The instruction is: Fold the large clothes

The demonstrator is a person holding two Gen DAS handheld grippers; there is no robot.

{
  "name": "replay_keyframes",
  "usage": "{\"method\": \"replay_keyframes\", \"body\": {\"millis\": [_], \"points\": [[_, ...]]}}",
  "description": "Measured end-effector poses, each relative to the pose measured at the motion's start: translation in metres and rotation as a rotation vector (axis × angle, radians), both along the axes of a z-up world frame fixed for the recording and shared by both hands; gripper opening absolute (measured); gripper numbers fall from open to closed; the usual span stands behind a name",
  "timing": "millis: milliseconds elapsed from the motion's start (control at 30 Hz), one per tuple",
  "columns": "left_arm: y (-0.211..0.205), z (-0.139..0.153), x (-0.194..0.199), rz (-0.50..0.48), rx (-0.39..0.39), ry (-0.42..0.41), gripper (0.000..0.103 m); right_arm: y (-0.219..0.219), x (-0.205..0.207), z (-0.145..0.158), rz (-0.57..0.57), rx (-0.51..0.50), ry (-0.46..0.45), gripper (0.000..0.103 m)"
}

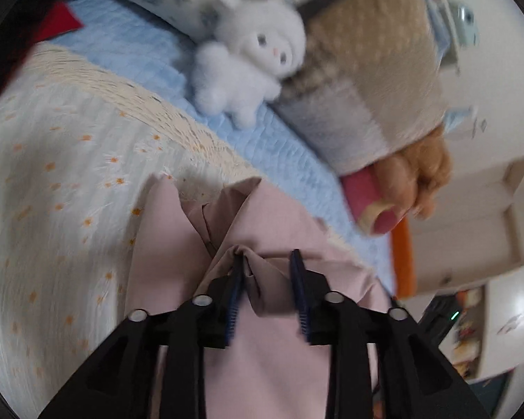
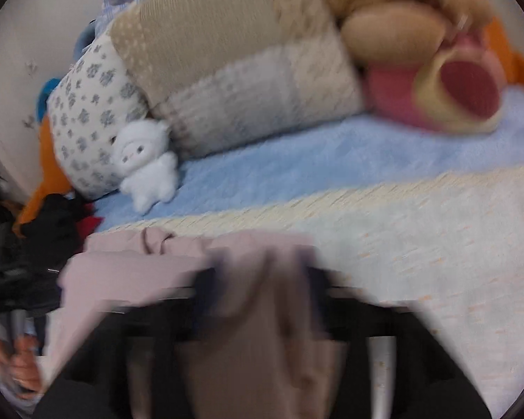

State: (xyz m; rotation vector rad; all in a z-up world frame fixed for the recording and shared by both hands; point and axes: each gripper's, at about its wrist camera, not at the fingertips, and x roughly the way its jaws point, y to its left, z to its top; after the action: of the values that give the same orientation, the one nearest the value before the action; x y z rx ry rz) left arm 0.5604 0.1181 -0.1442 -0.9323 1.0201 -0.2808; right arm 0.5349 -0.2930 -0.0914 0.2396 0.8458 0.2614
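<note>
A large pale pink garment (image 1: 269,216) lies on a cream blanket with small orange flowers (image 1: 52,174) spread on a bed. My left gripper (image 1: 267,255) hovers just over the garment with its blue pads apart. A raised fold of pink cloth stands between them and leans on the left pad (image 1: 235,279), while the right pad is clear of it. The right wrist view is blurred. There my right gripper (image 2: 262,272) has its jaws spread wide, and the pink garment (image 2: 139,269) drapes loosely between and under them.
Behind the garment lie a white plush toy (image 1: 251,66), a beige patchwork pillow (image 1: 359,80) and a brown plush bear with a pink part (image 1: 412,181) on a light blue quilt (image 1: 129,45). Dark clothes (image 2: 49,223) are heaped at the bed's left. White cabinets (image 1: 471,209) stand beyond the bed.
</note>
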Motion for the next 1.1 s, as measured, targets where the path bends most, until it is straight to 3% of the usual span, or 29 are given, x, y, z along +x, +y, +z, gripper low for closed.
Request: {"method": "replay_keyframes", "body": {"millis": [33,67,167,233,267,300,333,367,400,467,533,567,633,733,800,867,933,967,1000,1033,1100], "points": [[0.008,0.011,-0.010,0.037,-0.006,-0.019,0.091,-0.004,-0.009,0.014,0.021,0.027,-0.040,0.099],[0.014,0.026,-0.019,0.069,-0.003,-0.050,0.099,-0.007,-0.018,0.029,0.041,0.044,-0.078,0.098],[0.010,0.083,-0.047,0.055,0.093,-0.169,0.099,-0.009,-0.044,0.066,0.097,0.023,-0.125,0.094],[-0.021,0.123,-0.064,-0.037,0.281,-0.274,0.099,-0.005,-0.067,0.085,0.146,0.026,-0.145,0.081],[-0.050,0.141,-0.075,-0.100,0.450,-0.346,0.099,0.001,-0.077,0.092,0.179,0.018,-0.162,0.065],[-0.072,0.148,-0.084,-0.135,0.567,-0.390,0.099,0.008,-0.083,0.095,0.201,0.000,-0.170,0.050],[-0.095,0.152,-0.090,-0.170,0.680,-0.434,0.099,0.019,-0.089,0.095,0.208,-0.055,-0.174,0.047],[-0.126,0.150,-0.096,-0.206,0.819,-0.485,0.099,0.030,-0.090,0.092,0.212,-0.098,-0.169,0.038],[-0.143,0.146,-0.098,-0.214,0.907,-0.503,0.099,0.038,-0.088,0.087,0.219,-0.128,-0.156,0.030],[-0.179,0.124,-0.090,-0.201,1.143,-0.501,0.099,0.052,-0.078,0.069,0.204,-0.177,-0.132,0.032],[-0.193,0.099,-0.074,-0.211,1.256,-0.466,0.099,0.060,-0.064,0.044,0.181,-0.206,-0.098,0.030],[-0.194,0.082,-0.063,-0.221,1.272,-0.426,0.099,0.061,-0.055,0.028,0.169,-0.206,-0.067,0.030],[-0.180,0.046,-0.040,-0.229,1.233,-0.326,0.099,0.058,-0.041,0.001,0.134,-0.213,-0.029,0.029],[-0.148,0.011,-0.022,-0.184,1.077,-0.273,0.101,0.049,-0.025,-0.032,0.076,-0.237,-0.007,0.033],[-0.133,-0.004,-0.010,-0.176,0.980,-0.263,0.101,0.036,-0.016,-0.046,0.048,-0.183,0.004,0.039],[-0.133,-0.010,-0.006,-0.183,0.978,-0.276,0.101,0.016,-0.007,-0.063,-0.003,-0.085,0.033,0.038],[-0.132,-0.012,-0.003,-0.184,0.976,-0.271,0.101,0.001,-0.005,-0.074,-0.087,-0.108,0.041,0.046],[-0.130,-0.011,0.000,-0.187,0.982,-0.266,0.101,-0.006,-0.004,-0.078,-0.118,-0.126,0.049,0.056],[-0.128,-0.008,-0.001,-0.188,1.002,-0.257,0.101,-0.013,-0.004,-0.078,-0.134,-0.127,0.063,0.055],[-0.125,-0.004,-0.002,-0.184,1.024,-0.246,0.101,-0.017,-0.004,-0.074,-0.144,-0.139,0.066,0.053],[-0.114,0.013,-0.007,-0.142,1.121,-0.239,0.101,-0.022,-0.012,-0.057,-0.146,-0.207,0.022,0.030]]}}
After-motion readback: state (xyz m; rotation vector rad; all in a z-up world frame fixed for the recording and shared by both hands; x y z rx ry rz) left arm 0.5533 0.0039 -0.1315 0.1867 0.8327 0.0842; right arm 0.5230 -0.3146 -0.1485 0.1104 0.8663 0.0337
